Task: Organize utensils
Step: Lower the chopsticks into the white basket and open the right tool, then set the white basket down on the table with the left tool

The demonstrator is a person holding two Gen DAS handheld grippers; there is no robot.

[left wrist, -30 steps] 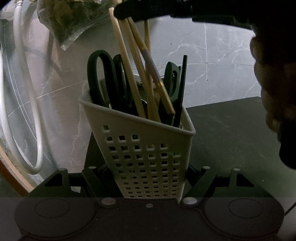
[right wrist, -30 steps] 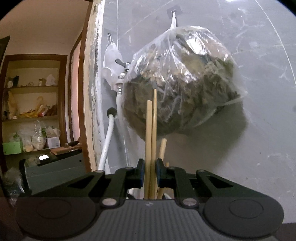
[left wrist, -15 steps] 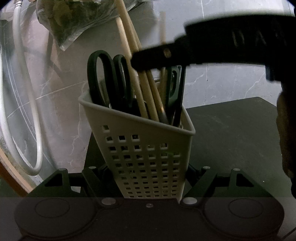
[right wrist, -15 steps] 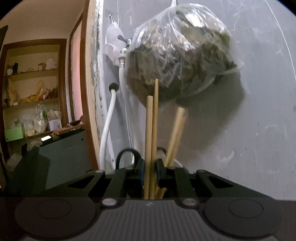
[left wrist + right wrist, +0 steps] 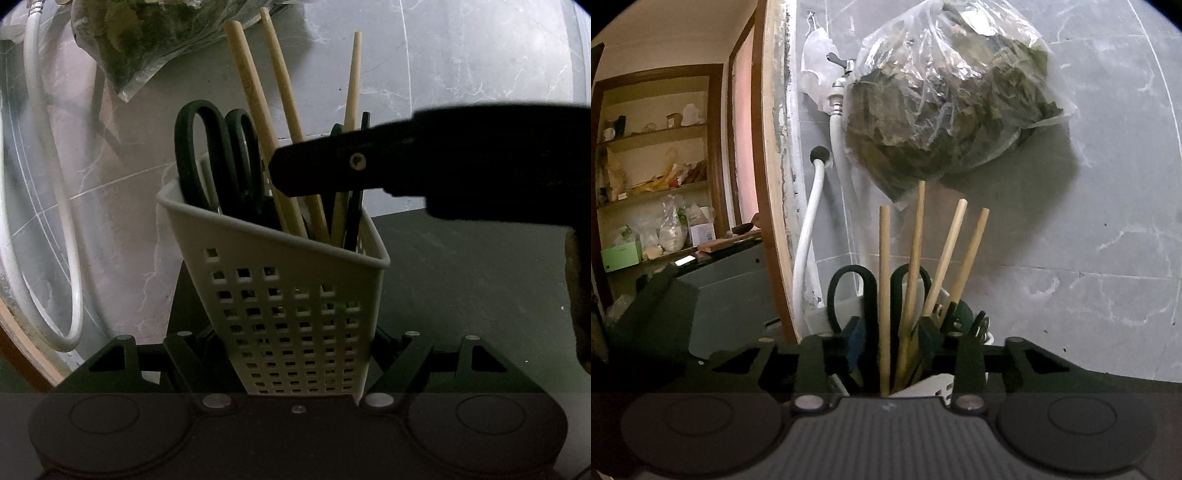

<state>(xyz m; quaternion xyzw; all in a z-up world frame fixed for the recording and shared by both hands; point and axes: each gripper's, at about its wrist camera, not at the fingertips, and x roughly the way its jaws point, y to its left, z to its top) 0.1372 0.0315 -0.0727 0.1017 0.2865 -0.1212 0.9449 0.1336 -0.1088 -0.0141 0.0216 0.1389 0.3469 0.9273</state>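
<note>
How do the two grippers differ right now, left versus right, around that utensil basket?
The left gripper is clamped on the white utensil basket low on its walls; the right gripper is up above the rim, jaws opening, pads off the wooden chopsticks that stand between them. The left points down at the basket; the right points nearly level. Both are black two-finger grippers.

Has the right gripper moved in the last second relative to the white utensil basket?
Yes. In the left wrist view the right gripper has come down from the top edge to just above the basket's rim, its jaws opening around the chopsticks.
</note>
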